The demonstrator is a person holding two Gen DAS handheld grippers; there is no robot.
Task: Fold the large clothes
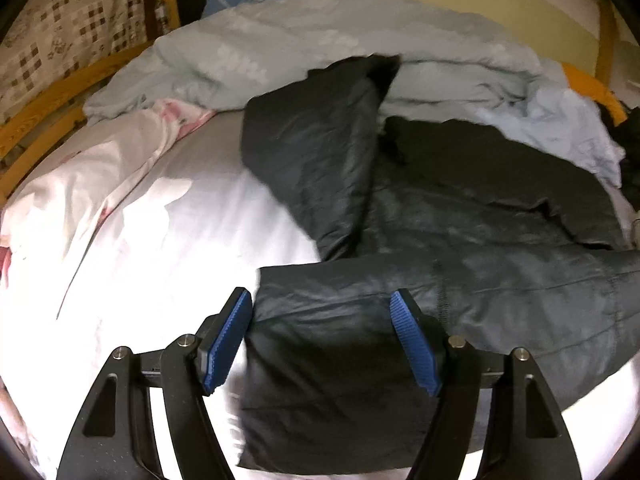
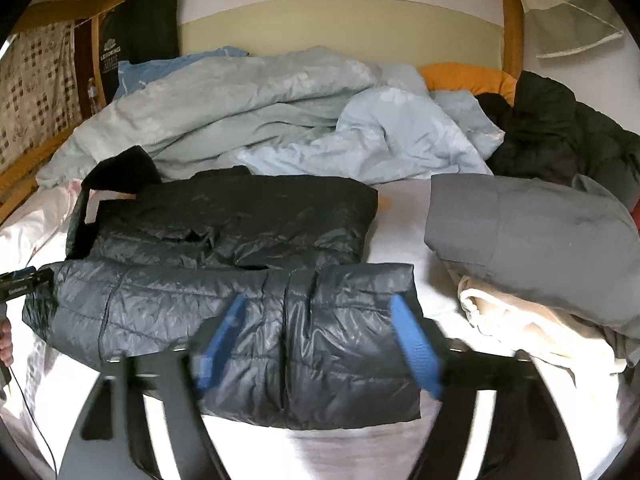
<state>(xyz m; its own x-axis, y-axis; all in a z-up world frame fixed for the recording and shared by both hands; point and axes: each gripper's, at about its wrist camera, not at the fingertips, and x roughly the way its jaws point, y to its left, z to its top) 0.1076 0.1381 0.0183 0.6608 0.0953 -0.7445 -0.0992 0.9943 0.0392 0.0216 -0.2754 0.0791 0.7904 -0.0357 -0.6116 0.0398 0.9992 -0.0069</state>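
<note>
A dark puffer jacket (image 2: 224, 240) lies on the white bed sheet (image 2: 404, 236), its lower part folded up towards me. In the left wrist view the jacket (image 1: 460, 216) fills the right half, with one sleeve (image 1: 320, 148) folded over the body. My left gripper (image 1: 320, 308) is open, its blue pads either side of the jacket's near left edge, holding nothing. It also shows at the left edge of the right wrist view (image 2: 20, 284). My right gripper (image 2: 318, 316) is open over the folded hem, blurred by motion.
A crumpled light blue duvet (image 2: 248, 108) lies across the far side of the bed. A grey garment (image 2: 552, 240) over a cream one (image 2: 520, 320) sits at the right. Another dark jacket (image 2: 560, 132) is at the far right. A wooden bed rail (image 1: 48, 92) runs along the left.
</note>
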